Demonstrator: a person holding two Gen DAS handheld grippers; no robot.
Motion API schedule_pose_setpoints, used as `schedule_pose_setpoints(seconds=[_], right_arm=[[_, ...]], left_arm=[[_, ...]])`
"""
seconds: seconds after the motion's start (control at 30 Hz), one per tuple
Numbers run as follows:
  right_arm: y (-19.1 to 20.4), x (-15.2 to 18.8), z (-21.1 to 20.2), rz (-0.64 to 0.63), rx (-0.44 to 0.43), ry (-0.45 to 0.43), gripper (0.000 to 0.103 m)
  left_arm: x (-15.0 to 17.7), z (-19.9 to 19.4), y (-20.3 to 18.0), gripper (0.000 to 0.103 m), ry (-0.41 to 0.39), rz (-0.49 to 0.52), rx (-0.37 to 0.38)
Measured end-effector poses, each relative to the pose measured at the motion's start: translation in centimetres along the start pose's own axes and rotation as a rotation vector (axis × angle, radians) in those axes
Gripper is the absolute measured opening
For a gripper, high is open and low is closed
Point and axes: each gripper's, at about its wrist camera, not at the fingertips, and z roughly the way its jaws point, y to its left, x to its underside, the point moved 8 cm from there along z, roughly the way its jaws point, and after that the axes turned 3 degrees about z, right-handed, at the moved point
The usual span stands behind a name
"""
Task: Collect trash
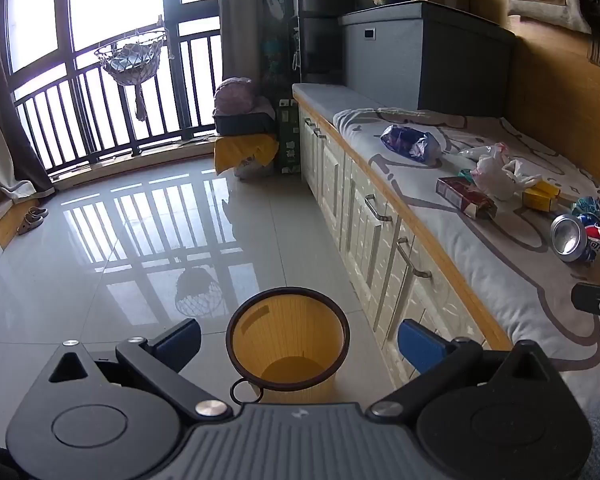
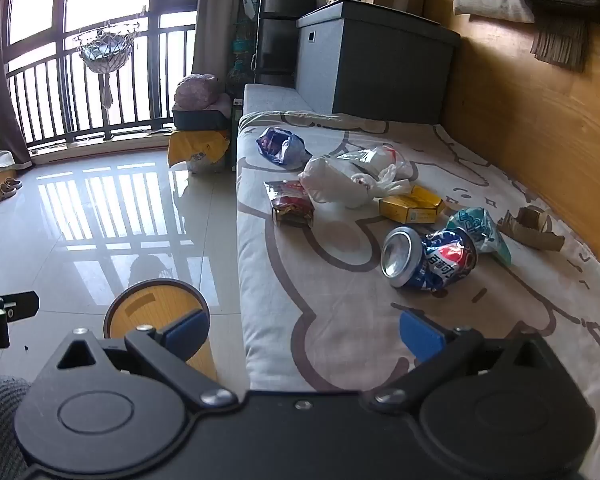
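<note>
Here my left fingers [image 1: 299, 342] gape empty over the yellow bin [image 1: 287, 340] on the floor; my right fingers [image 2: 305, 334], also spread and empty, sit nearer the crushed Pepsi can [image 2: 428, 258], which lies ahead and slightly right on the bed cover [image 2: 340, 300], long axis crosswise, Chinese lettering legible only as characters.

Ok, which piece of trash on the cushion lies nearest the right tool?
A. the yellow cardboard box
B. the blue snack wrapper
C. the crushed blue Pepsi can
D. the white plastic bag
C: the crushed blue Pepsi can lies just ahead of the open right tool, closer than the rest.
</note>
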Motion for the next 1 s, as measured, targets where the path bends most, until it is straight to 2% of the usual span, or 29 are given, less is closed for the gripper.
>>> schedule_pose_setpoints(seconds=[1.0], right_arm=[[0.09,0.05,0.07,0.004,-0.003,0.007,0.103]], left_arm=[[0.06,0.03,-0.01,0.103,0.009,0.001,0.001]])
